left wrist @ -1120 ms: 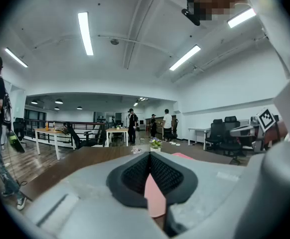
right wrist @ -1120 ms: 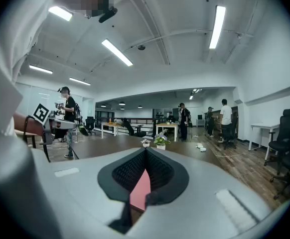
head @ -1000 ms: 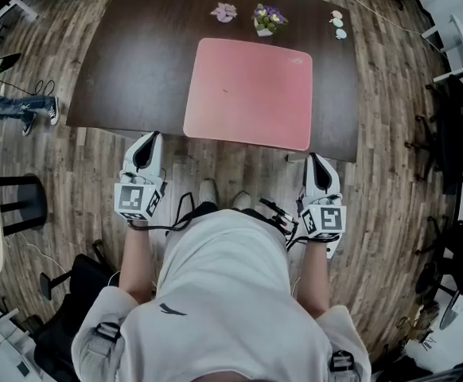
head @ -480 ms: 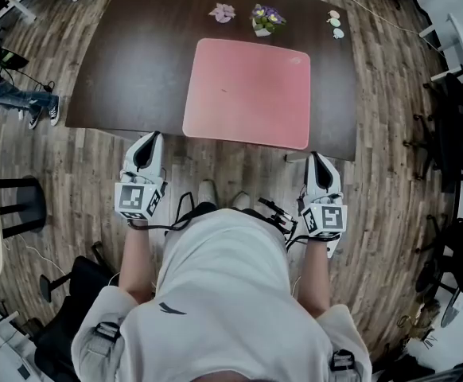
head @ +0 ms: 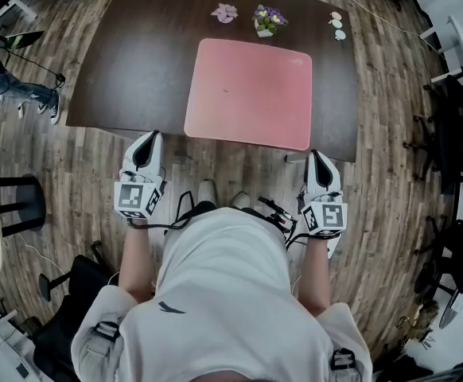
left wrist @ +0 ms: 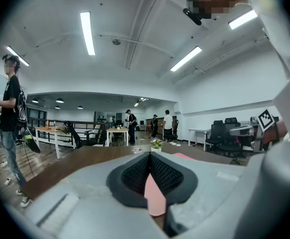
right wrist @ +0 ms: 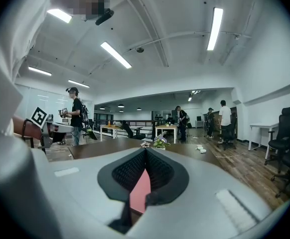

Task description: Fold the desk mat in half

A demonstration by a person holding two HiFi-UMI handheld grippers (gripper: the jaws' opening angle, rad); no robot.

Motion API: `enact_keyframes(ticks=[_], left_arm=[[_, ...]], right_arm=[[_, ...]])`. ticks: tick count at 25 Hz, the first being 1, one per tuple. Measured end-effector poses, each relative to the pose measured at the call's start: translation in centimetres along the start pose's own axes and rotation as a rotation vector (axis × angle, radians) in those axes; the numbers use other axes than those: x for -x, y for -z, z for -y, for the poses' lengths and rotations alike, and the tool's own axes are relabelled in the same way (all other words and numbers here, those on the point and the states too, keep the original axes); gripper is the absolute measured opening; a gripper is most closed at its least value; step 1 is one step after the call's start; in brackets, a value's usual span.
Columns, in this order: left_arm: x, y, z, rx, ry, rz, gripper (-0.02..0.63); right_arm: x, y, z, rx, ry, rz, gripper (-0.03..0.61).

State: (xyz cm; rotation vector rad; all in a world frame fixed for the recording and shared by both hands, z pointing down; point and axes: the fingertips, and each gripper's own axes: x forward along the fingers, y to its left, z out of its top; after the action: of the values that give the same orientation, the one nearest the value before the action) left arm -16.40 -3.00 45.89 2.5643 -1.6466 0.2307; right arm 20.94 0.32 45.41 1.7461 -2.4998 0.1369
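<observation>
While left gripper (head: 147, 142) & right gripper (head: 317, 161) hung short of the desk mat (head: 250, 92), each was pressed together, empty. Risk: closed tips could've shoved it across the tabletop (head: 136, 62), not lifted it.

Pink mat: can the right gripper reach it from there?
Probably yes. The right gripper sits just off the table's near edge, close to the pink mat's near corner, and nothing lies between. Its jaws are shut, so it must open first.
</observation>
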Motion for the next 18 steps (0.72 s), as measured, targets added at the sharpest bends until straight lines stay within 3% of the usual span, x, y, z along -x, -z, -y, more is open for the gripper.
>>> enact_keyframes(ticks=[5, 10, 13, 15, 18], left_arm=[[0.1, 0.3, -0.5, 0.004, -0.006, -0.006, 0.008], [0.3, 0.7, -0.8, 0.009, -0.014, -0.017, 0.008], [0.3, 0.9, -1.1, 0.013, -0.021, -0.023, 0.008], [0.3, 0.9, -1.5, 0.014, -0.027, -0.023, 0.008], [0.2, 0.8, -2.2, 0.012, -0.036, -0.025, 0.008]], right_arm=[[-1.2, 2.1, 0.8, -0.012, 0.024, -0.048, 0.003], [-2.8, 7.3, 3.3, -0.016, 0.080, -0.192, 0.021], [-3.6, 11.6, 5.3, -0.075, 0.132, -0.310, 0.040], [-4.1, 14.1, 6.4, -0.128, 0.161, -0.380, 0.091], [-4.7, 16.4, 7.6, -0.165, 0.200, -0.440, 0.113]])
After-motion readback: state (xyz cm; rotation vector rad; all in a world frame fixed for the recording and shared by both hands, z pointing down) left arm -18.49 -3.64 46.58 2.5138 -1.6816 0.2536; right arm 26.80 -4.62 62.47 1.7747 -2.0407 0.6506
